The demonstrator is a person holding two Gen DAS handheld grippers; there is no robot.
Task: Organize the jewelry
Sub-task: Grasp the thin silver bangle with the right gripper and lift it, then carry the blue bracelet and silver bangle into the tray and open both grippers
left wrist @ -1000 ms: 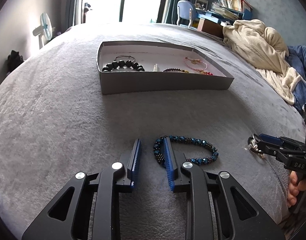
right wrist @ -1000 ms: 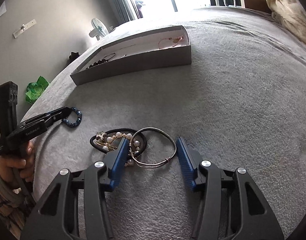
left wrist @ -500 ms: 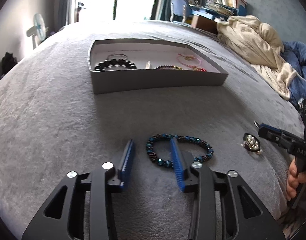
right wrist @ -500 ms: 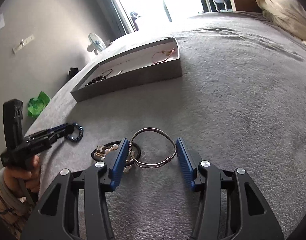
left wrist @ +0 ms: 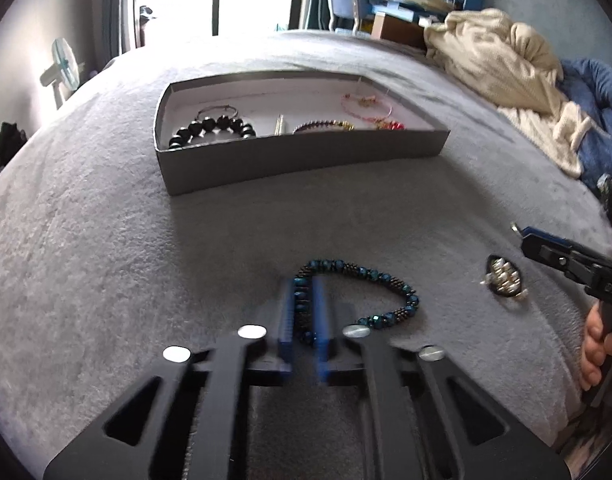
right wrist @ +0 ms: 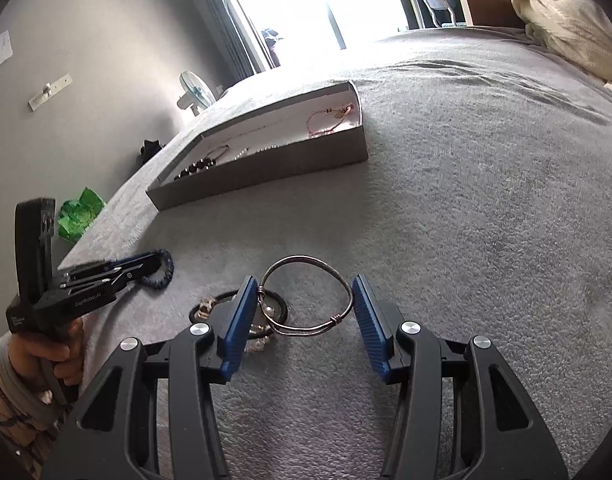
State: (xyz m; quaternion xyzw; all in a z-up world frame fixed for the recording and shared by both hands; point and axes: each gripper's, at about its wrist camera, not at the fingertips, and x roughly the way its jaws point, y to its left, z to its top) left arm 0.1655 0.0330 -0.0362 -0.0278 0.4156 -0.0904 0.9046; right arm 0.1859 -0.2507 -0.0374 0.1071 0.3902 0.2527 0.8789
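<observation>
On the grey bed point(left wrist: 105, 264), the left claw point(left wrist: 303, 312) has its blue pads drawn close together on the near-left end of the blue beaded bracelet point(left wrist: 370, 276), whose loop trails off to the right across the cover. Beyond it lies a broad bare stretch of bedcover up to the front wall of the shallow grey box point(left wrist: 306, 156), which sits well apart from both claws; inside, from left to right, lie a black bead bracelet point(left wrist: 211, 130), a dark bracelet with gold beads point(left wrist: 324, 125) and a pink cord bracelet point(left wrist: 368, 108). To the right of the blue bracelet, just apart from it, rests a black hair tie with pearls point(left wrist: 504, 280). In the right wrist view, the right claw point(right wrist: 303, 320) stands wide apart, low over the bed, its left pad lying over the hair tie and the silver wire bangle point(right wrist: 306, 296) lying between the two pads, its left edge just beside the left pad and a gap before the right one. Right of the bangle the cover runs open and unbroken toward the cream blanket point(right wrist: 574, 16) at the far edge.
</observation>
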